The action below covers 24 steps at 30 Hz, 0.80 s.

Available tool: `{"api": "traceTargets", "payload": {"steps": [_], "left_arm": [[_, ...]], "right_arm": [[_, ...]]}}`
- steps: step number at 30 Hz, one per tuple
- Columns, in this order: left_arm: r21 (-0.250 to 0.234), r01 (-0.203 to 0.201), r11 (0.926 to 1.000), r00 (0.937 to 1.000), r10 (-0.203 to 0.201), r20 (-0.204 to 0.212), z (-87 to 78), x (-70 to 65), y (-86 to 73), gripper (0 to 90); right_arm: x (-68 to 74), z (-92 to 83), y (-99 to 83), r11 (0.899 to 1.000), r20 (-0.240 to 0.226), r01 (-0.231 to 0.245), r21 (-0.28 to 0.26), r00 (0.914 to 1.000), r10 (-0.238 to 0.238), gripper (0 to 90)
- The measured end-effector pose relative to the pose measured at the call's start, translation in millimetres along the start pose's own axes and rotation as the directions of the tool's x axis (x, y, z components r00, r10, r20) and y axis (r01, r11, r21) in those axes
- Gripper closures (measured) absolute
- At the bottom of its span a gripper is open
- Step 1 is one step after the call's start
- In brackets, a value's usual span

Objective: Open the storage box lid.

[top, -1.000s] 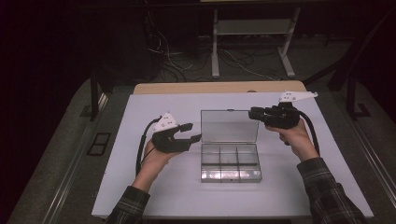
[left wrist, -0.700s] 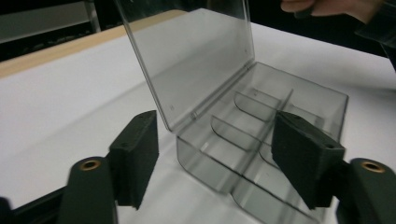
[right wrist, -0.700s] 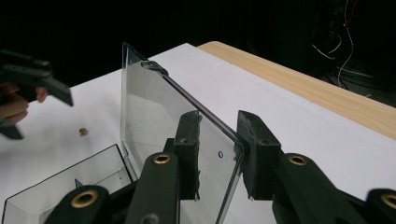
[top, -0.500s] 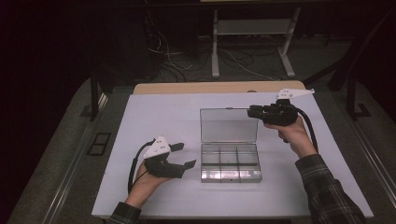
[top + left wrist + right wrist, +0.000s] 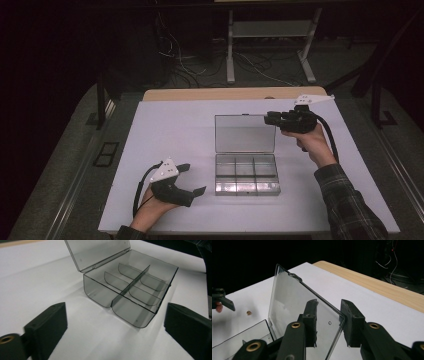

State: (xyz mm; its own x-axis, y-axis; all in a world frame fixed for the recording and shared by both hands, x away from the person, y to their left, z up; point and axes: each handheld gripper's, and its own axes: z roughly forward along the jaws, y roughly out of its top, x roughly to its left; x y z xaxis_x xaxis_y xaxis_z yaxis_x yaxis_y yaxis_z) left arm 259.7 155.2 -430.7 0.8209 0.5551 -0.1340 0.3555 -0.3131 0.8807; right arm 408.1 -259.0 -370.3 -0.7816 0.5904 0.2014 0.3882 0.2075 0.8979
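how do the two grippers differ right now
The left gripper lies low near the table's front edge with jaws wide apart, having just been opening, nothing between them. The right gripper is raised at the box's lid, whose corner stands between its narrower jaws. Both are black and hand-held.

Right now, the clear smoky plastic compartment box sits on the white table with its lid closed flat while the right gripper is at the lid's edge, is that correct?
Not quite: the lid of the clear smoky plastic compartment box stands open, upright, as the right gripper view shows. The right gripper does straddle its edge, and the box sits on the white table.
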Motion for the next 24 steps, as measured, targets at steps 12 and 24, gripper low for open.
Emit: {"api": "traceTargets", "payload": {"steps": [12,24], "left_arm": [[0.023,-0.009,0.9997,1.0000,0.009,0.001,3.0,-0.4,-1.9,0.0],[0.029,-0.002,0.9996,0.9999,0.001,0.010,4.4,-0.6,-2.8,0.0]], "right_arm": [[-8.3,7.7,-3.4,1.000,0.010,-0.022,0.000,0.9997,0.022,64.1],[-14.2,14.8,-7.6,0.999,0.030,-0.038,0.003,0.9988,0.038,61.4]]}}
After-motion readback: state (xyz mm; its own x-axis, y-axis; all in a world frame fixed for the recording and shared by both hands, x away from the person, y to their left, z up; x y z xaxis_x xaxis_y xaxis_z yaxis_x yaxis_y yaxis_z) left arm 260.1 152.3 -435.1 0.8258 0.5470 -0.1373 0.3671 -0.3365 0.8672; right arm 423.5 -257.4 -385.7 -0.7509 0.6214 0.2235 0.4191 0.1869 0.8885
